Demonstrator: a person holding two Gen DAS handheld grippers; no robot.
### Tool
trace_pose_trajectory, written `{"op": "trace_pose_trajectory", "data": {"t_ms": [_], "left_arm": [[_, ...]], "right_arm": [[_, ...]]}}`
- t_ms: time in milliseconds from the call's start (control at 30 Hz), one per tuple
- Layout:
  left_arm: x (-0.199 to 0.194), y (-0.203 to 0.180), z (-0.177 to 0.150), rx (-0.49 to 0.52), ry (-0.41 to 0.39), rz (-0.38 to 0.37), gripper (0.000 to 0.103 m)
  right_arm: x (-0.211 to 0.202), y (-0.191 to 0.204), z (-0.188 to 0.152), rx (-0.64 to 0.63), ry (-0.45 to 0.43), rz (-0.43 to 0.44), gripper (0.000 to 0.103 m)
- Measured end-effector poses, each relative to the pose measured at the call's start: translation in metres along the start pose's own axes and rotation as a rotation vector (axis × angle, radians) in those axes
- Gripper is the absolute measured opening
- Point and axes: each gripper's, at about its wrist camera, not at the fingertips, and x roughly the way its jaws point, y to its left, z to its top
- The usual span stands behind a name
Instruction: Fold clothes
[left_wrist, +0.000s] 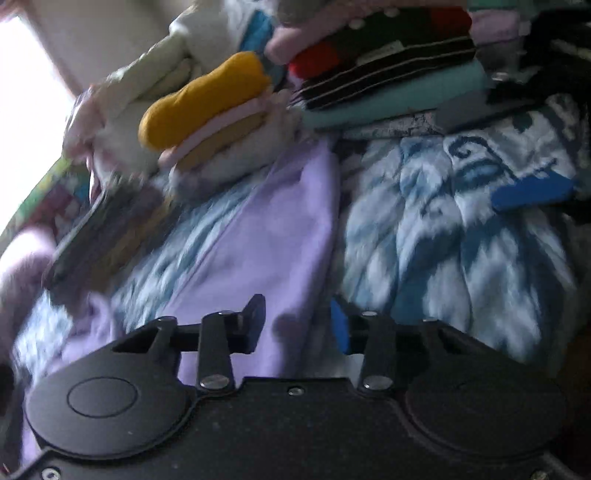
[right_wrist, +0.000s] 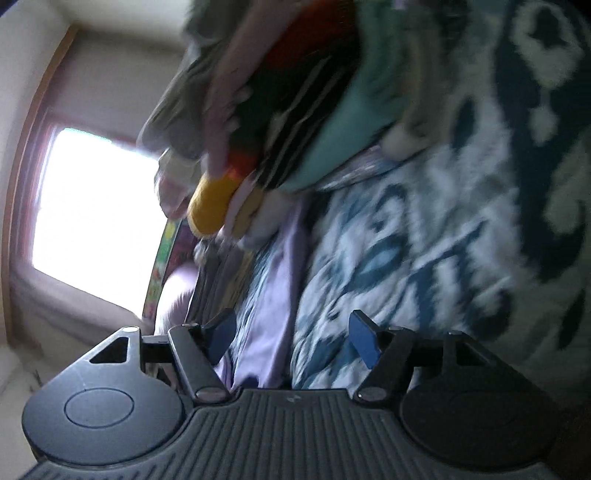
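Note:
A lavender garment (left_wrist: 266, 229) lies spread flat on a blue-and-white patterned bedspread (left_wrist: 424, 229). My left gripper (left_wrist: 297, 326) hovers over the garment's near end. Its jaws stand apart and no cloth is pinched between them. A blue fingertip pad (left_wrist: 532, 192) of the other gripper shows at the right, above the bedspread. In the right wrist view the picture is tilted and blurred. There my right gripper (right_wrist: 293, 338) is open over the bedspread (right_wrist: 406, 258) and the lavender garment (right_wrist: 266, 332), holding nothing.
Folded clothes are stacked at the far side: a yellow and pink pile (left_wrist: 207, 99), and a black striped, red and teal pile (left_wrist: 388, 66). A dark folded stack (left_wrist: 96, 236) lies at the left. A bright window (right_wrist: 92, 214) is beyond the bed.

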Motion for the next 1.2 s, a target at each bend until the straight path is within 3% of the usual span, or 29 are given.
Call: {"op": "trace_pose_trajectory", "data": {"t_ms": [233,367,500,533,567,633,733,867,1033,1200], "left_arm": [[0.045,-0.027,0.049,0.135,-0.019,0.069,0.034],[0.064,-0.042,0.067,0.209,-0.01,0.11,0.029],[0.079,-0.043,0.083,0.196,0.014,0.133,0.028],[0.081,-0.042,0.086,0.189,0.021,0.134,0.025],[0.082,-0.04,0.088,0.174,0.029,0.127,0.014],[0.078,-0.028,0.091,0.088,0.035,0.1,0.011],[0.057,0.01,0.09,-0.126,0.024,0.047,0.009],[0.009,0.089,0.076,-0.45,-0.048,-0.013,0.008],[-0.058,0.2,0.02,-0.858,-0.21,-0.148,0.008],[-0.104,0.279,-0.042,-1.093,-0.265,-0.157,0.008]], "right_arm": [[-0.013,-0.033,0.016,0.186,-0.088,0.027,0.069],[-0.012,-0.041,0.022,0.215,-0.107,0.026,0.069],[-0.012,-0.05,0.026,0.255,-0.132,0.033,0.068],[-0.014,-0.051,0.028,0.259,-0.135,0.033,0.068],[-0.015,-0.053,0.029,0.262,-0.138,0.033,0.068],[-0.018,-0.055,0.031,0.27,-0.143,0.033,0.069],[-0.019,-0.048,0.031,0.231,-0.14,0.034,0.076],[-0.007,-0.016,0.02,0.04,-0.053,0.078,0.076],[0.021,0.033,-0.018,-0.242,0.098,0.134,0.076],[0.046,0.075,-0.077,-0.497,0.253,0.155,0.077]]}}
